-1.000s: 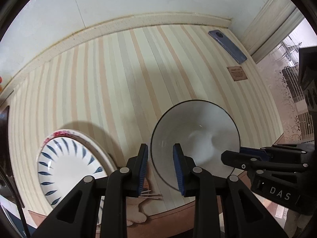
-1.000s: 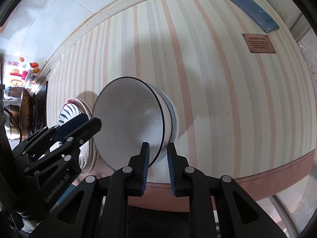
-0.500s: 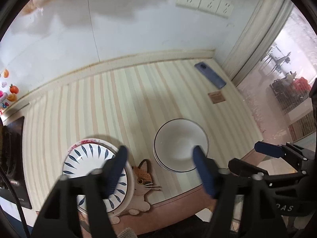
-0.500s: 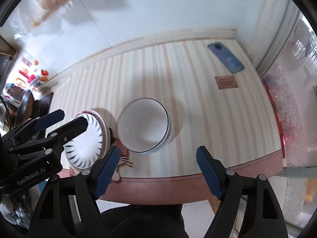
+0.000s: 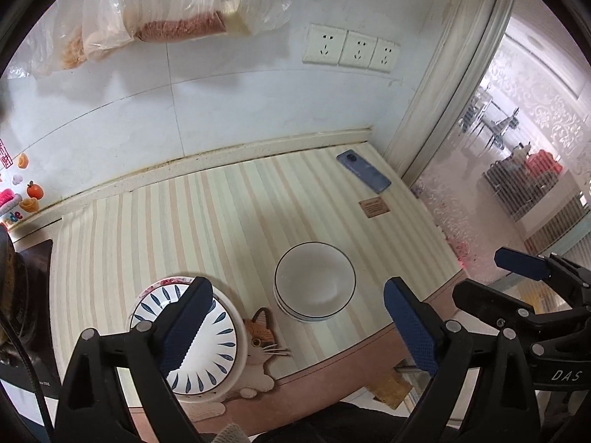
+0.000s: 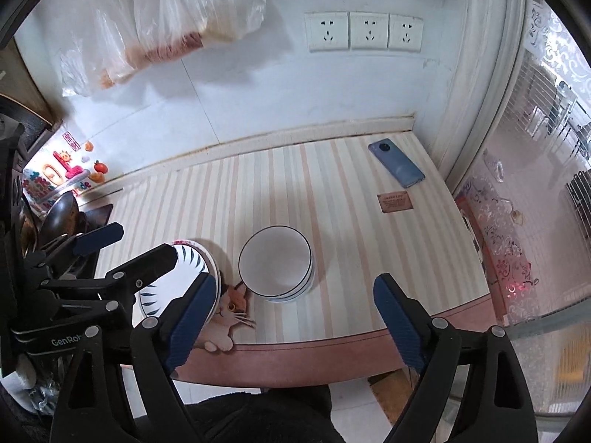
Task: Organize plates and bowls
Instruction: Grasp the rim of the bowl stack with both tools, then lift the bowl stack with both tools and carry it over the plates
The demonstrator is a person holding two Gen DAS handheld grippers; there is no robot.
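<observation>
A stack of white bowls [image 5: 314, 281] [image 6: 276, 263] with thin dark rims sits on the striped mat near the counter's front edge. To its left lies a stack of plates [image 5: 207, 347] [image 6: 192, 262], the top one white with blue leaf marks. My left gripper [image 5: 297, 328] hangs open, high above and nearer than both stacks, holding nothing. My right gripper [image 6: 291, 323] is likewise open and empty, raised well back from the bowls. Each gripper shows at the edge of the other's view.
A blue phone [image 5: 364, 170] [image 6: 397, 163] and a small brown tag [image 5: 374, 207] lie at the mat's far right. A cat picture [image 5: 260, 339] marks the mat's front. Plastic bags [image 5: 155, 11] hang on the tiled wall beside sockets [image 6: 364, 31]. Dark cookware [image 6: 59, 217] stands left.
Both grippers went from narrow, the right at the bowl's rim, to wide open, then drew up and back. The bowls now sit stacked on the mat, far smaller in view.
</observation>
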